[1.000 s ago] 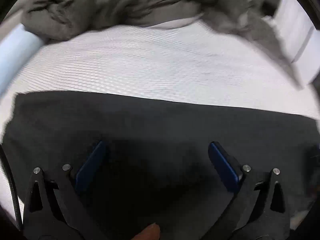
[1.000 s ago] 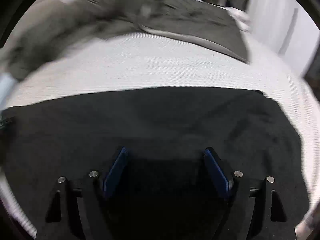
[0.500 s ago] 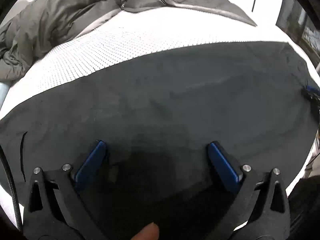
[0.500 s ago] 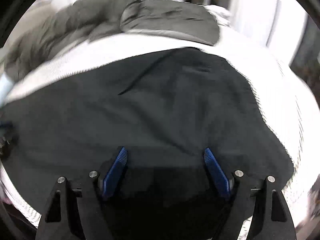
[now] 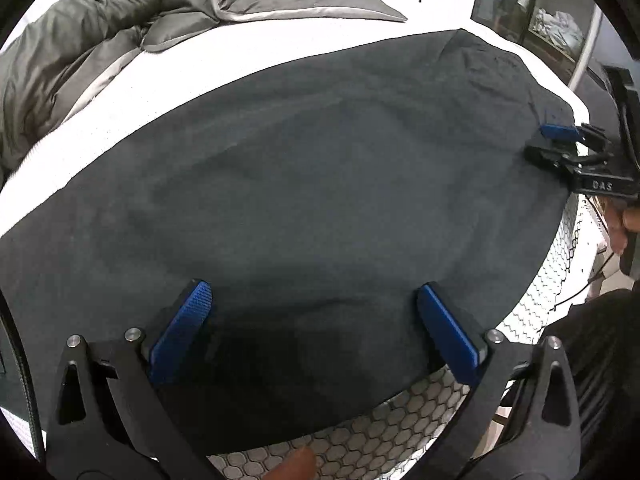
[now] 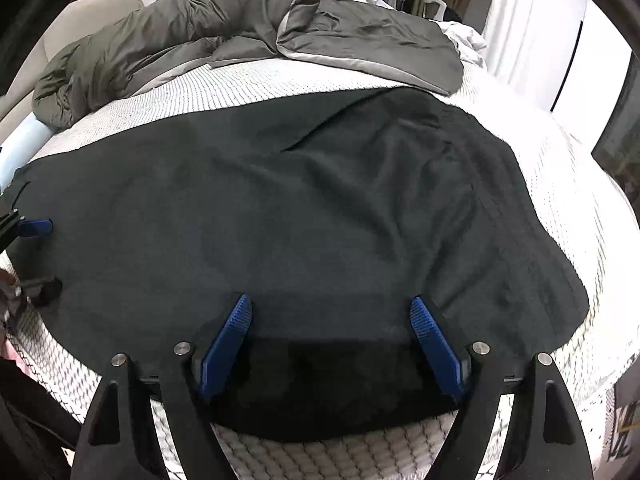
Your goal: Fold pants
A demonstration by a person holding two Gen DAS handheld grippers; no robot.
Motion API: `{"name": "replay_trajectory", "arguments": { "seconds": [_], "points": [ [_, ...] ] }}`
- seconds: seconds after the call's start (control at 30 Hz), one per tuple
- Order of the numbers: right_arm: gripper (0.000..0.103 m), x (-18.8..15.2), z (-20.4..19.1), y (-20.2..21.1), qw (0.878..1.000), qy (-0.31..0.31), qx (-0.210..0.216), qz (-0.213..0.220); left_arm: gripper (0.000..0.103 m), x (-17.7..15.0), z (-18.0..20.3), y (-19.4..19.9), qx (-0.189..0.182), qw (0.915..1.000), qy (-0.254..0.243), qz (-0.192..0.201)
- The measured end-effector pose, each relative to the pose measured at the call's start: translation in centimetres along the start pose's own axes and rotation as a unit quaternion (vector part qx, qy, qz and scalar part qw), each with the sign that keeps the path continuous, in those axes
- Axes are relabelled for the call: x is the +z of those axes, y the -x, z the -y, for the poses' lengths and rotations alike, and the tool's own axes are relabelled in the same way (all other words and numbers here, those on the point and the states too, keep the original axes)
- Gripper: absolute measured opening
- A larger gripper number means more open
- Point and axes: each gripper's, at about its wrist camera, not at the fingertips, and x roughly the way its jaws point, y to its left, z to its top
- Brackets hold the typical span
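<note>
Black pants (image 5: 320, 180) lie spread flat across a white mattress (image 5: 140, 92). My left gripper (image 5: 312, 288) hovers open over their near edge, with only flat cloth under the blue pads. In the right wrist view the pants (image 6: 300, 208) show a crease and a seam toward the right. My right gripper (image 6: 330, 301) is above the near hem, its jaws opening, and the pads press on nothing. Each gripper shows in the other's view: the right gripper (image 5: 560, 140) at the pants' right edge, the left gripper (image 6: 44, 258) at the left edge.
A crumpled grey duvet (image 6: 200, 40) is heaped along the far side of the mattress (image 6: 580, 220). The mattress's near edge drops off just under both grippers. A hand (image 5: 624, 232) holds the right gripper's handle. White curtains and a dark doorway stand beyond the bed.
The left gripper swept sideways along the pants and rolled, so the right gripper now shows at its right. The right gripper eased toward the near hem. Both stayed open.
</note>
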Motion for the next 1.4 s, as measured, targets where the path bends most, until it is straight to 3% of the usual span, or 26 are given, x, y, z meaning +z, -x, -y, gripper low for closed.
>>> {"name": "replay_trajectory", "arguments": {
  "seconds": [0.13,0.23,0.47,0.67,0.87,0.97,1.03,1.1,1.17,1.23,1.3,1.4],
  "points": [
    [0.083,0.1,-1.4,2.1,0.999,-0.007,0.024,0.033,0.103,0.1,1.5,0.9,-0.003,0.9999,0.001,0.016],
    [0.083,1.3,-5.2,1.8,0.998,0.019,0.048,0.047,0.103,0.4,2.0,0.5,0.005,0.9995,0.008,0.029],
    [0.085,3.0,-10.9,-2.4,0.998,0.053,0.043,0.011,0.103,1.2,2.4,-0.9,0.008,0.9996,0.015,0.022],
    [0.085,2.4,-11.2,-2.1,0.997,0.064,0.041,0.000,0.103,0.6,2.3,-0.6,0.007,0.9996,0.010,0.025],
    [0.085,0.4,-8.1,0.4,0.997,0.066,0.041,0.013,0.103,0.7,2.1,-0.6,0.007,0.9996,0.014,0.022],
    [0.085,-0.5,-4.0,2.1,0.999,-0.003,0.043,0.031,0.103,0.9,2.1,-0.7,0.009,0.9996,0.019,0.021],
    [0.085,-1.4,-0.2,3.2,0.994,-0.080,0.056,0.046,0.103,0.9,2.1,-0.7,0.010,0.9995,0.021,0.023],
    [0.085,-2.7,4.0,4.5,0.978,-0.178,0.081,0.069,0.103,1.0,2.0,-0.7,0.012,0.9992,0.027,0.027],
    [0.085,-4.3,7.8,5.2,0.952,-0.266,0.120,0.090,0.103,1.0,2.0,-0.7,0.013,0.9989,0.032,0.031],
    [0.085,-5.5,10.3,5.1,0.931,-0.319,0.148,0.093,0.103,1.1,1.9,-0.7,0.013,0.9987,0.037,0.033],
    [0.085,-5.9,11.4,4.3,0.922,-0.342,0.160,0.082,0.103,1.2,1.9,-0.8,0.015,0.9986,0.039,0.033],
    [0.085,-5.8,12.1,3.0,0.923,-0.353,0.147,0.053,0.103,1.3,2.0,-0.9,0.017,0.9985,0.040,0.034]
  ]
}}
